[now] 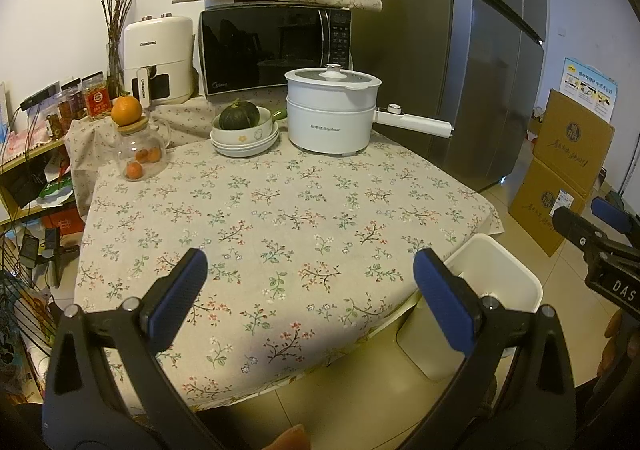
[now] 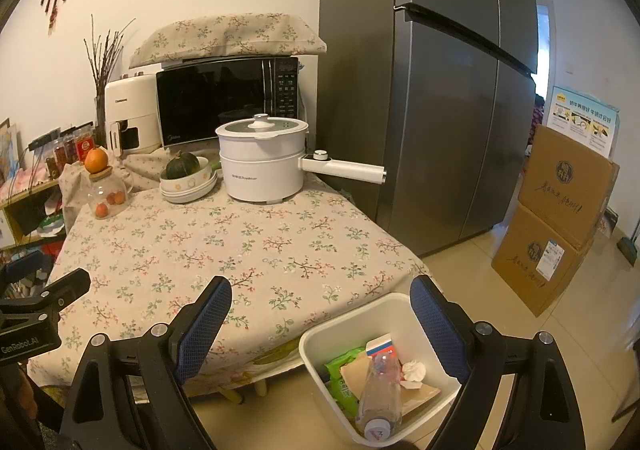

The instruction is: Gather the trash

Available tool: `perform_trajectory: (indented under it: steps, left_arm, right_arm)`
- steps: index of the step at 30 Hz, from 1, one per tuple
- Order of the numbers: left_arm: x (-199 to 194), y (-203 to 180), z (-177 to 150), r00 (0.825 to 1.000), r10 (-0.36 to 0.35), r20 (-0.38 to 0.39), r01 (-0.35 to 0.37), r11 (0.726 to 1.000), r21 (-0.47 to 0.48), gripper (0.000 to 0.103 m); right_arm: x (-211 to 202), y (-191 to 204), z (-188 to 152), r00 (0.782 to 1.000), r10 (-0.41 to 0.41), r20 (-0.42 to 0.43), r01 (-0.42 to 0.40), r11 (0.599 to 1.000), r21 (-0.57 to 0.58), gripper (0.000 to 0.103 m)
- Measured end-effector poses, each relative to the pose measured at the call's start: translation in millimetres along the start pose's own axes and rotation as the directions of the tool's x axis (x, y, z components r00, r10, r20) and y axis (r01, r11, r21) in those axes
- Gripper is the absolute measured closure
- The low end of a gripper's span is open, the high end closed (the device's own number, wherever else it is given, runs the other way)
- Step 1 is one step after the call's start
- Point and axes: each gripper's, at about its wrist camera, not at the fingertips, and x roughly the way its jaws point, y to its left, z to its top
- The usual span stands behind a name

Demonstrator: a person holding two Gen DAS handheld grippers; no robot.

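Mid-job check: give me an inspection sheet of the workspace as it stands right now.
Surface: floral tablecloth, front area bare of trash.
Job's things: white bin on the floor at the table corner, holding a plastic bottle, green packets, a carton and crumpled tissue.
Clutter: electric pot, squash in stacked bowls, orange on a glass jar, all at the back edge.
Grippers: left gripper and right gripper, jaws open, empty.
Cables: dark cords at the left shelf.
Surroundings: microwave, fridge, cardboard boxes.

Both wrist cams sit near table [image 1: 280,210] edge, tilted down toward back wall; share pot [image 2: 262,166], microwave [image 1: 276,50].
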Motion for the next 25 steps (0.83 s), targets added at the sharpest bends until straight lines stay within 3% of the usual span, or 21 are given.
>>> perform_trajectory:
  steps: [21, 25]
  left_arm:
    - [4.2, 1.1, 1.2, 0.999, -0.012, -0.034, 0.012, 1.0, 0.006, 0.001]
    - [8.9, 5.6, 6.6, 0.998, -0.021, -0.059, 0.021, 1.0, 0.0, 0.001]
  right_arm:
    - [-1.9, -0.4, -0.2, 1.0, -0.007, 0.01, 0.007, 1.0, -0.007, 0.009]
    - [0.5, 1.0, -0.7, 1.0, -0.005, 0.023, 0.005, 1.0, -0.023, 0.0]
